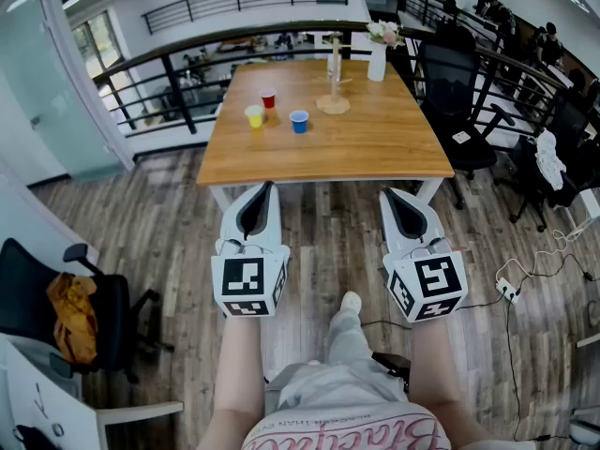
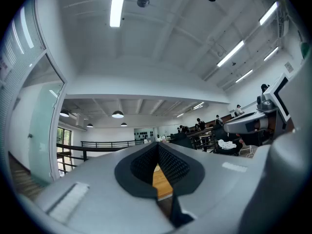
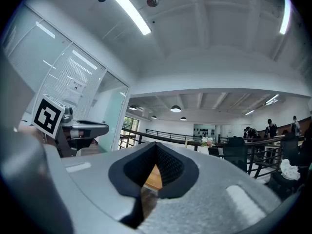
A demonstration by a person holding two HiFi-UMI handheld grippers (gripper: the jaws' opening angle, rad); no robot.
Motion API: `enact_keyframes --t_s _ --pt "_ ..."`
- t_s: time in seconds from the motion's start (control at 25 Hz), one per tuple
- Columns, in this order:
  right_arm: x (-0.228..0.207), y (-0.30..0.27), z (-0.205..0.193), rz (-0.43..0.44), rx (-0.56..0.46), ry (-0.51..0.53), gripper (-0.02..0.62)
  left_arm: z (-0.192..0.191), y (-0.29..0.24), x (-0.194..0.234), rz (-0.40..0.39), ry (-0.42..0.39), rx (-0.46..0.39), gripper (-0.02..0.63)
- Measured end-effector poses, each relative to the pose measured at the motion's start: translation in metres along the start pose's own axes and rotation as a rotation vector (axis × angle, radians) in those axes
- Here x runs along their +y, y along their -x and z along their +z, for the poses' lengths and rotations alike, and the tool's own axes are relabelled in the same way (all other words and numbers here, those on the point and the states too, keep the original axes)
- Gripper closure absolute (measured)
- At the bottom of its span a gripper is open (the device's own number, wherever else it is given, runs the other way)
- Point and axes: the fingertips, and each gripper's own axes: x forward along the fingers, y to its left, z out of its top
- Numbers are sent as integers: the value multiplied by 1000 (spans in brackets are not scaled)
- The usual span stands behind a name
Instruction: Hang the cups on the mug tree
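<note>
Far ahead on the wooden table (image 1: 375, 148) stand three small cups: a yellow cup (image 1: 254, 116), a red cup (image 1: 269, 100) and a blue cup (image 1: 299, 122). The wooden mug tree (image 1: 333, 75) rises just right of them, with no cup on it. My left gripper (image 1: 270, 187) (image 2: 157, 146) and right gripper (image 1: 387, 193) (image 3: 156, 146) are held side by side over the floor, short of the table's near edge. Both are shut and hold nothing. Each gripper view shows only a sliver of tabletop between its pads.
A white vase with flowers (image 1: 378, 56) stands behind the mug tree. A black office chair (image 1: 459, 97) is at the table's right side, and another chair with an orange cloth (image 1: 73, 312) is at the near left. A power strip and cables (image 1: 509, 290) lie on the floor at right. A railing runs behind the table.
</note>
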Motion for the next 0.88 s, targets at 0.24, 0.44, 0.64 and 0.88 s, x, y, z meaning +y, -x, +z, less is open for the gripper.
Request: enact_keyframes --t_s 0.24,0.44,0.64,0.88 --pt "-12 -13 -1 2 -1 12 595 0 -16 7 21 -2 -8 595" --pt "-32 -32 -5 -10 0 -17 594 -6 -40 17 24 -5 0 595" --pt "-56 -62 -14 -23 9 -36 594 -18 -75 27 29 -3 20 595" --pt "-86 -116 -24 -15 23 -49 594 -36 -130 41 30 7 59 595"
